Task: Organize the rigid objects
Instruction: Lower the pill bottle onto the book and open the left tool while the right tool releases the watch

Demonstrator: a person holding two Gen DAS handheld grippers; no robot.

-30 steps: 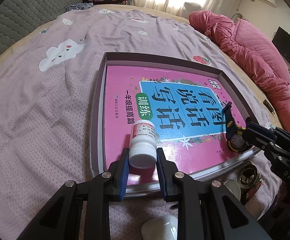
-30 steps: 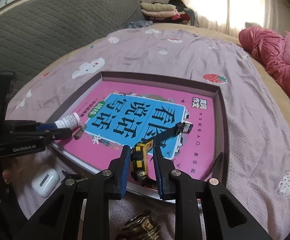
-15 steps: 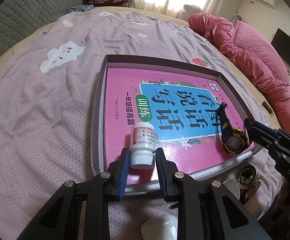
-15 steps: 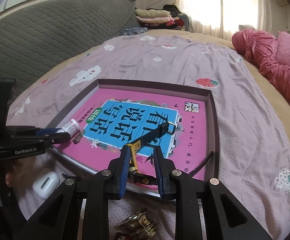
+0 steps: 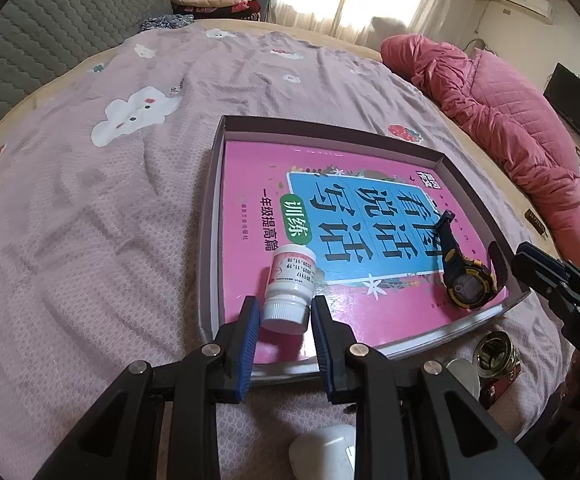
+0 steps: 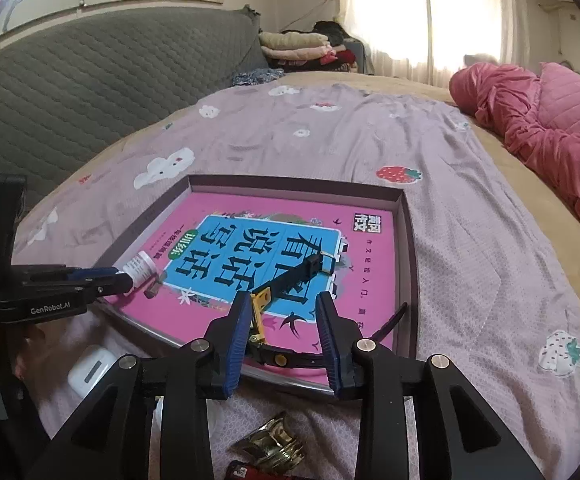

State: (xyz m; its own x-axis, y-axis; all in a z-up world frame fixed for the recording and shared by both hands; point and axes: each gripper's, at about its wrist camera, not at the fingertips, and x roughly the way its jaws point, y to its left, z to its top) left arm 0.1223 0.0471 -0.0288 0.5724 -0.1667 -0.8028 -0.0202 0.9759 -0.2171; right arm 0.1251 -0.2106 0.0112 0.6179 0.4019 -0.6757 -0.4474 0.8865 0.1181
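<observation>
A shallow dark tray (image 5: pixel 210 220) on the bed holds a pink book (image 5: pixel 250 184). A white pill bottle (image 5: pixel 291 280) lies tilted on the book, and my left gripper (image 5: pixel 284 322) is shut on its cap; the right wrist view shows the same grip on the bottle (image 6: pixel 140 266). A black and yellow wristwatch (image 5: pixel 465 286) lies face up on the book's near right corner. My right gripper (image 6: pixel 284 322) is opening: the watch (image 6: pixel 260 316) sits between its fingers, with the right pad clear of it. From the left wrist view the right gripper (image 5: pixel 529 260) stands just outside the tray rim.
On the purple bedspread in front of the tray lie a white earbud case (image 6: pixel 90 368), a gold metal piece (image 6: pixel 274 444) and a red item (image 6: pixel 246 472). A pink quilt (image 5: pixel 509 112) lies at the right, and a grey padded headboard (image 6: pixel 90 80) at the left.
The watch went from hanging in the right gripper to lying flat on the book, and the right jaws spread apart. The left gripper kept still on the bottle.
</observation>
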